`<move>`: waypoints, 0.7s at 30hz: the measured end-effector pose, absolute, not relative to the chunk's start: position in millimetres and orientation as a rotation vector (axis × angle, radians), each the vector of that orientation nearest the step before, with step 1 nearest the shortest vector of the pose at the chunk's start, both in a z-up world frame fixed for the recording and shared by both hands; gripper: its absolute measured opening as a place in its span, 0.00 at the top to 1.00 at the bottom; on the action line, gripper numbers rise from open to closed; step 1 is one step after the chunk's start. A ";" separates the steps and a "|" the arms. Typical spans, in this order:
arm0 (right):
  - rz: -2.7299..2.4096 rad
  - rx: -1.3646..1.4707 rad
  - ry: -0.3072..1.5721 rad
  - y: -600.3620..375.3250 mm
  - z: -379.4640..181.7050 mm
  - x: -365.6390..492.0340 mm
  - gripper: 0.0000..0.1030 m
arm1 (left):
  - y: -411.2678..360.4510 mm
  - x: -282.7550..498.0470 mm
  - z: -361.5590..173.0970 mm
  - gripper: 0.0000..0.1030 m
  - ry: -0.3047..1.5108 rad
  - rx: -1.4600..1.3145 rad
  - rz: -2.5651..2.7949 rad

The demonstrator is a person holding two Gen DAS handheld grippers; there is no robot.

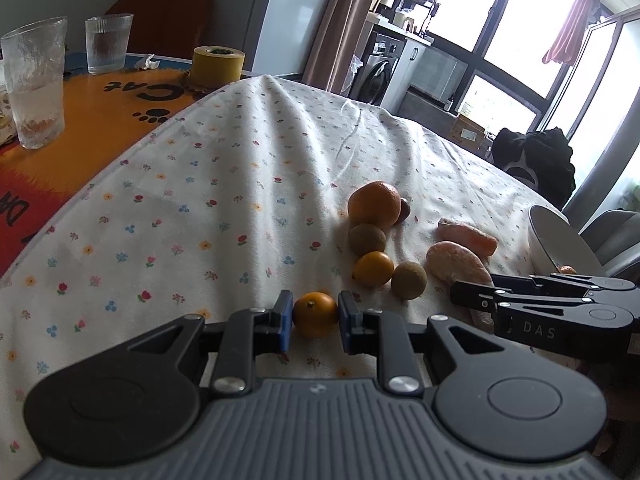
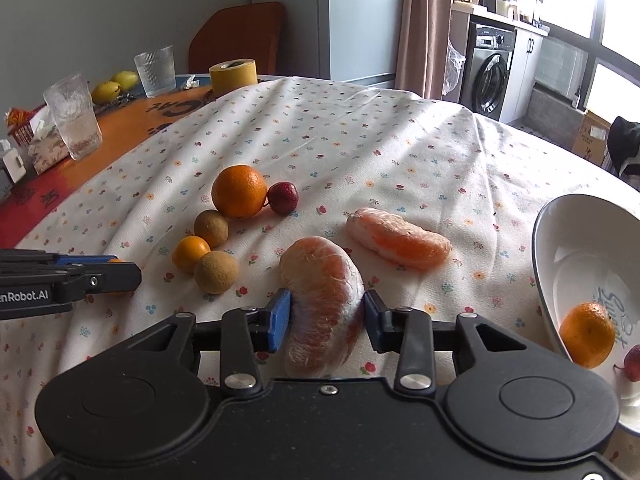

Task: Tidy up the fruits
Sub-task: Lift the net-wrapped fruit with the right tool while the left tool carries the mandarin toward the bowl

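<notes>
My left gripper (image 1: pixel 315 318) has its blue pads pressed on both sides of a small orange (image 1: pixel 315 312) low over the flowered cloth. My right gripper (image 2: pixel 326 316) is shut on a peeled citrus segment (image 2: pixel 320 280) that lies on the cloth. Ahead are a big orange (image 2: pixel 239 190), a red fruit (image 2: pixel 283 197), two brown round fruits (image 2: pixel 211 228) (image 2: pixel 216 272), another small orange (image 2: pixel 191 253) and a second peeled segment (image 2: pixel 398 242). A tilted white bowl (image 2: pixel 560 232) at the right holds a small orange (image 2: pixel 587 334) and a red fruit (image 2: pixel 632 362).
Back left, on the orange table mat, stand two glasses (image 2: pixel 74 116) (image 2: pixel 155 70), a yellow tape roll (image 2: pixel 233 71), a tissue box (image 2: pixel 46 148) and yellow fruits (image 2: pixel 106 90). A chair (image 2: pixel 236 36) is behind the table. The cloth (image 2: pixel 360 140) is wrinkled.
</notes>
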State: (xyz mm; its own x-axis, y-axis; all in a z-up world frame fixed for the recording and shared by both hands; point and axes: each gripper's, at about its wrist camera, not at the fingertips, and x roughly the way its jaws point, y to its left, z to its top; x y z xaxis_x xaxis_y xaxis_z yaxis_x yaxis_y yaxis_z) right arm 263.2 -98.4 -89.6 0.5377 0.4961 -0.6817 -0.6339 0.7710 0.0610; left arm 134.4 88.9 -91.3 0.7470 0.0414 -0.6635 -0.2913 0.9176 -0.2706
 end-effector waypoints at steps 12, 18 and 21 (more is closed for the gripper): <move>0.697 -0.140 0.725 -119.6 -77.9 260.0 0.77 | 77.9 139.5 -74.4 0.79 0.683 -0.338 0.173; 0.695 -0.104 0.716 -132.2 -73.2 258.8 0.80 | 71.4 142.2 -71.0 0.79 0.680 -0.329 0.163; 0.690 -0.087 0.706 -138.6 -69.4 258.3 0.80 | 66.8 144.3 -67.2 0.79 0.675 -0.320 0.153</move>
